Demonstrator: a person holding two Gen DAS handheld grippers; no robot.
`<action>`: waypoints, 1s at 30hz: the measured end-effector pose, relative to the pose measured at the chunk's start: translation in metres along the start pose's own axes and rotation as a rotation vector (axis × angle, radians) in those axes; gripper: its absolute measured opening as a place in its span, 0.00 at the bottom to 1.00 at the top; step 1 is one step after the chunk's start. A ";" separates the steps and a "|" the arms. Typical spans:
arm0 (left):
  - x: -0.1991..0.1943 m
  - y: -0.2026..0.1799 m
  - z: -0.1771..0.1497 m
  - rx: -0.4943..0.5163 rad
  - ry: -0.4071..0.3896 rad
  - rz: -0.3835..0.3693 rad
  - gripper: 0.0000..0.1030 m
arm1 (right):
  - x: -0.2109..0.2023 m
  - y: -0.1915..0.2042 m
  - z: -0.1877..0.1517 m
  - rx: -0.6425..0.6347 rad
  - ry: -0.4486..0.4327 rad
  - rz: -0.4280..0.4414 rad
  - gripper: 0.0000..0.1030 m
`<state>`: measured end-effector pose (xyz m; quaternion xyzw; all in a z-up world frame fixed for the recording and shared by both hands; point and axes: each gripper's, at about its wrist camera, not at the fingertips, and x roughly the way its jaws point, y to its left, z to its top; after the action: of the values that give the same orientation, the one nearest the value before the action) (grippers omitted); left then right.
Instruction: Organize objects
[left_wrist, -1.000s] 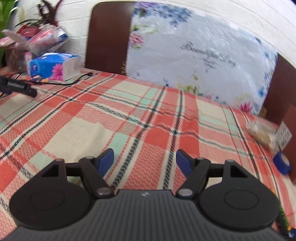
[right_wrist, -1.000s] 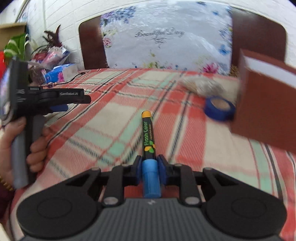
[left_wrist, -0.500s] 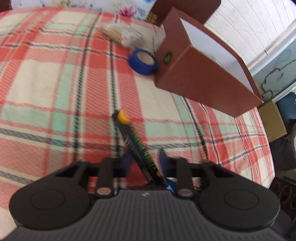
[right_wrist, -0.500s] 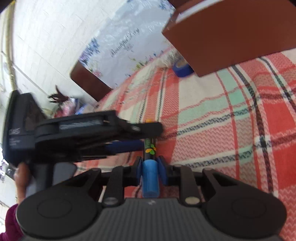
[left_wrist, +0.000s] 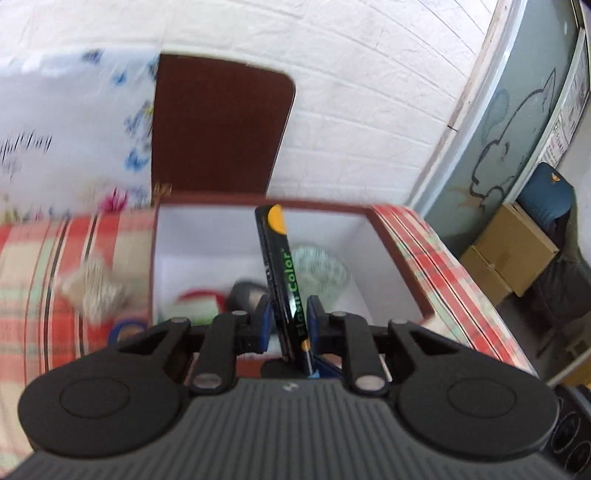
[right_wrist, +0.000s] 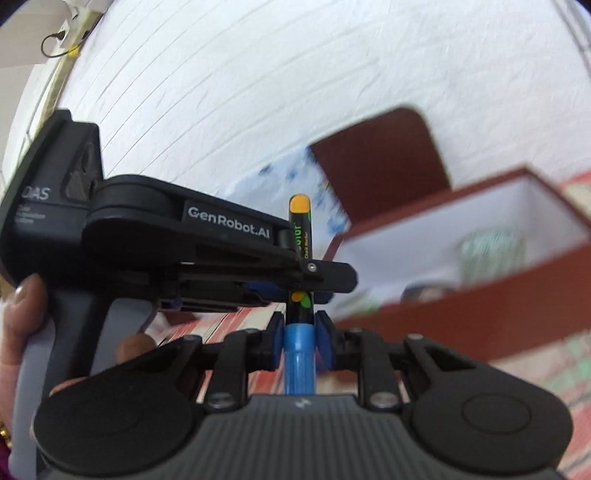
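Note:
A black marker (left_wrist: 280, 258) with an orange tip and a blue cap stands upright above the open brown box (left_wrist: 207, 232). My left gripper (left_wrist: 288, 314) is closing the last bit on its black body, and the blue pads press on it. In the right wrist view my right gripper (right_wrist: 299, 328) is shut on the marker's blue cap (right_wrist: 299, 365), while the left gripper (right_wrist: 306, 282) reaches in from the left and clamps the marker (right_wrist: 301, 229) higher up. The box (right_wrist: 480, 314) lies just ahead to the right. It holds a red-and-white item, a dark object and a clear patterned one.
A blue tape roll (left_wrist: 125, 328) and a beige bag (left_wrist: 92, 291) lie on the plaid cloth left of the box. A brown chair back (left_wrist: 221, 129) stands against the white brick wall. Cardboard boxes (left_wrist: 509, 254) sit on the floor at right. A hand (right_wrist: 22, 332) holds the left gripper's handle.
The left gripper swung over from the cloth and shut on the marker that the right gripper held. Both then rose with it toward the box, whose inside now shows.

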<state>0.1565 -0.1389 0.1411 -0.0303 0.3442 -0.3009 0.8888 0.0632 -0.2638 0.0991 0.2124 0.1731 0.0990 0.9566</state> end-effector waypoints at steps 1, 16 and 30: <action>0.007 -0.003 0.004 0.008 -0.006 0.002 0.24 | 0.008 -0.010 0.007 0.001 -0.012 -0.028 0.19; -0.003 0.039 -0.031 -0.101 -0.082 0.099 0.50 | 0.034 -0.040 0.001 -0.087 -0.095 -0.266 0.36; -0.036 0.124 -0.115 -0.185 0.041 0.328 0.50 | 0.009 0.033 -0.095 -0.217 0.210 -0.162 0.41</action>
<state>0.1268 0.0004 0.0428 -0.0492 0.3886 -0.1197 0.9123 0.0326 -0.1970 0.0304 0.0815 0.2768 0.0612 0.9555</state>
